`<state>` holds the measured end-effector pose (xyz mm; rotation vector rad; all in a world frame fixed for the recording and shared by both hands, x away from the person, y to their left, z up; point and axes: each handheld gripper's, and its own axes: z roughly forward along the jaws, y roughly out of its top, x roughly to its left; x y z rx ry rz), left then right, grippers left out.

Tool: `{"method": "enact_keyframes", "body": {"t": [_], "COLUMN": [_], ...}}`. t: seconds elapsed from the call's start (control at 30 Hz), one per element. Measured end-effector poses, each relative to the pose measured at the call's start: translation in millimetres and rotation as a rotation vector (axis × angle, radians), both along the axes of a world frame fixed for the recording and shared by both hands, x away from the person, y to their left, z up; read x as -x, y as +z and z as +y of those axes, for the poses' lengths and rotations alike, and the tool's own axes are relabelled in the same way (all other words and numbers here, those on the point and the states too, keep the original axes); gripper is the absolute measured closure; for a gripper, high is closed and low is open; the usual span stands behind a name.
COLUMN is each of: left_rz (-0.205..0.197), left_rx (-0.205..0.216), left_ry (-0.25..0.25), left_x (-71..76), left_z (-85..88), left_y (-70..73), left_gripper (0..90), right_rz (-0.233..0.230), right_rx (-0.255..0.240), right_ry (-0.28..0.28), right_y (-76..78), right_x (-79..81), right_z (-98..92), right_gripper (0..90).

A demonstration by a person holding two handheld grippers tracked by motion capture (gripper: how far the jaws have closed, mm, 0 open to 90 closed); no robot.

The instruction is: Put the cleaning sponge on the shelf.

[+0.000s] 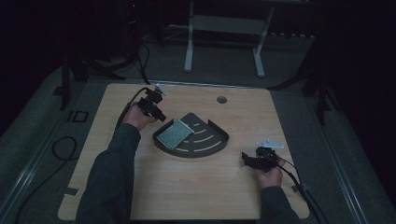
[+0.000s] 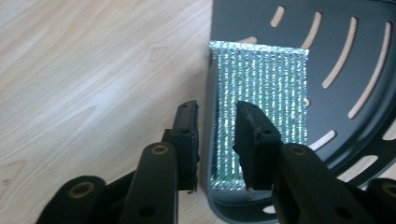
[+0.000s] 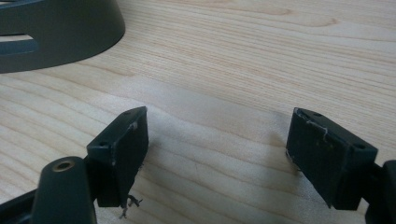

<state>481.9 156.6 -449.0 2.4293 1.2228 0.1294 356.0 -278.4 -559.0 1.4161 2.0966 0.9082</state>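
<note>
A dark, fan-shaped slotted tray (image 1: 212, 145) lies in the middle of the wooden table (image 1: 187, 191). A glittery green-silver scouring pad (image 1: 175, 134) rests in the tray's left part, against its straight wall. My left gripper (image 1: 159, 114) hovers at the tray's left corner. In the left gripper view its jaws (image 2: 217, 109) stand apart just above the near end of the pad (image 2: 261, 88), with nothing pressed between them; the tray (image 2: 359, 28) stretches off to the right. My right gripper (image 1: 245, 157) rests low on the table to the right of the tray, jaws wide open (image 3: 217, 116) and empty. The tray's curved rim (image 3: 60, 32) shows at upper left there.
A round cable hole (image 1: 222, 99) sits near the table's far edge. Behind the table stands a white-legged frame (image 1: 189, 51). Cables (image 1: 60, 149) run over the dark floor at left. Bare wood lies in front of the tray.
</note>
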Motion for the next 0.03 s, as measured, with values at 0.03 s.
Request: {"method": "enact_keyframes", "body": {"t": [0.03], "left_rz": [-0.014], "left_rx": [-0.002], "left_ry": [0.005], "left_x": [1.6], "left_z": [2.2], "left_y": [0.8], "left_gripper": [67.4], "right_rz": [0.0], "right_rx": [0.0], "right_ry": [0.0], "right_y": [0.0], "right_x": [0.0], "right_z": [0.0], "right_gripper": [20.4]}}
